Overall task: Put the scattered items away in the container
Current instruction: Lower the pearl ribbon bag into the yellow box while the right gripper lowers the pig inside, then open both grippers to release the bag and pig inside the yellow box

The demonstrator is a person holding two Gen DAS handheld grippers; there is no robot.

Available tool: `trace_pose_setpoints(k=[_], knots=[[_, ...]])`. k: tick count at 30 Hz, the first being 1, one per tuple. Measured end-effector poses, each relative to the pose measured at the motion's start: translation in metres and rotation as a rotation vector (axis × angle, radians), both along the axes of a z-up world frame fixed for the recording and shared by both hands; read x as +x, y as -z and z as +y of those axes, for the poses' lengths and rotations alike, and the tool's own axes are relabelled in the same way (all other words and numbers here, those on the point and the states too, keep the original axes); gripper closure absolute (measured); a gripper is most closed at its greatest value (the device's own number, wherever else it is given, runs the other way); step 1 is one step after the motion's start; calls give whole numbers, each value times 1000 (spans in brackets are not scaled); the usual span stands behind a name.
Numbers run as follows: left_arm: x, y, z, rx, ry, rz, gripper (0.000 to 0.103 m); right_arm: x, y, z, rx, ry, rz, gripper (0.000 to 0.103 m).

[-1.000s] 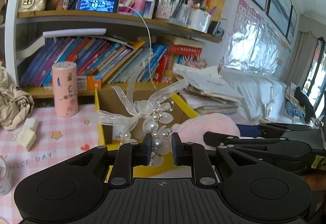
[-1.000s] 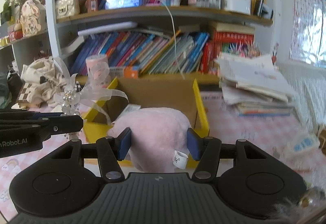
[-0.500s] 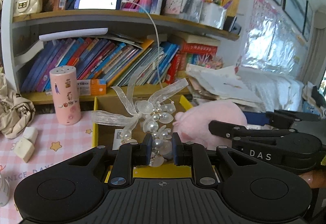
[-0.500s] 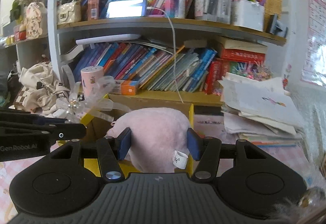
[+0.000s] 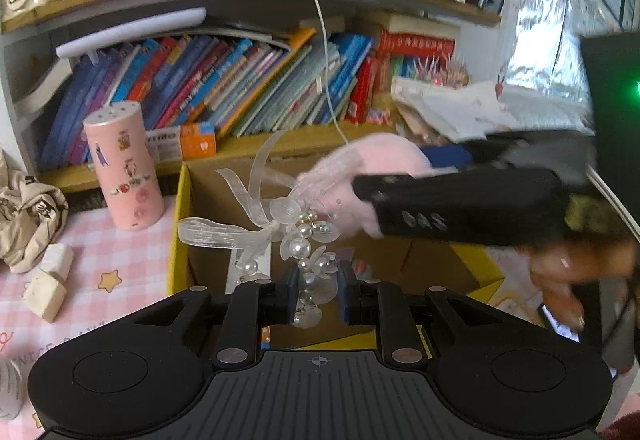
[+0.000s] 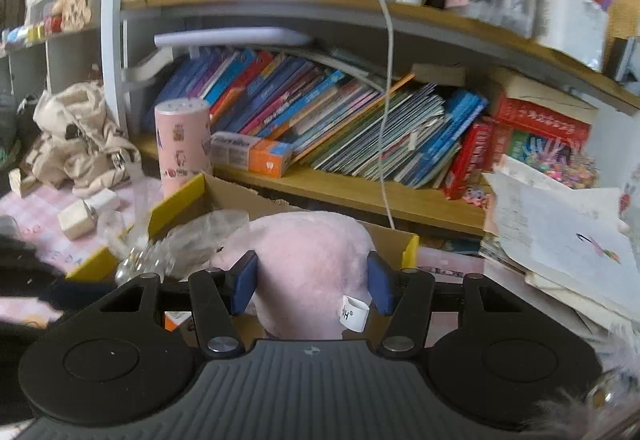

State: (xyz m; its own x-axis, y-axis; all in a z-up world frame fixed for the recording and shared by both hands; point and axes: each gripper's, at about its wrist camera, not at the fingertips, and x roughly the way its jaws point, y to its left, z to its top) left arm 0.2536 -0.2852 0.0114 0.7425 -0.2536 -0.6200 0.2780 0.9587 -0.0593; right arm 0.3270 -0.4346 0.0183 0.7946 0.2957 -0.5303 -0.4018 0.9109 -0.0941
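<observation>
Left gripper (image 5: 318, 298): jaws narrow, blue pads pinching the lower end of a pearl-and-ribbon hair ornament (image 5: 298, 244), whose ribbon loops stand up above the open cardboard box (image 5: 182, 207) with yellow flaps. Right gripper (image 6: 312, 288): jaws at medium width, clamped on both sides of a pink plush toy (image 6: 310, 260), white tag showing by the right pad. Plush held over the box's right part, above its rim; ornament just left of it, and whether they touch is unclear through blur. Pink cylinder canister (image 5: 122, 169) stands left of the box on the checkered tablecloth (image 5: 120, 252). Bookshelf (image 6: 360, 195) beyond.
</observation>
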Motion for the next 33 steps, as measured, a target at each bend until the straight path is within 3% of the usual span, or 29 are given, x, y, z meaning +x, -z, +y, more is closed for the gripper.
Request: trace_pose_setpoints(k=[12, 23, 25, 27, 33], knots=[[20, 23, -14, 19, 15, 117, 84, 50, 28, 16, -53, -65, 143, 49], [22, 23, -16, 33, -8, 118, 80, 64, 36, 16, -49, -50, 206, 44], [21, 21, -16, 32, -12, 112, 71, 63, 34, 14, -35, -43, 194, 42], [19, 19, -16, 38, -22, 97, 54, 62, 31, 12, -17, -35, 178, 35], [12, 10, -15, 49, -39, 63, 39, 59, 22, 8, 11, -30, 160, 32]])
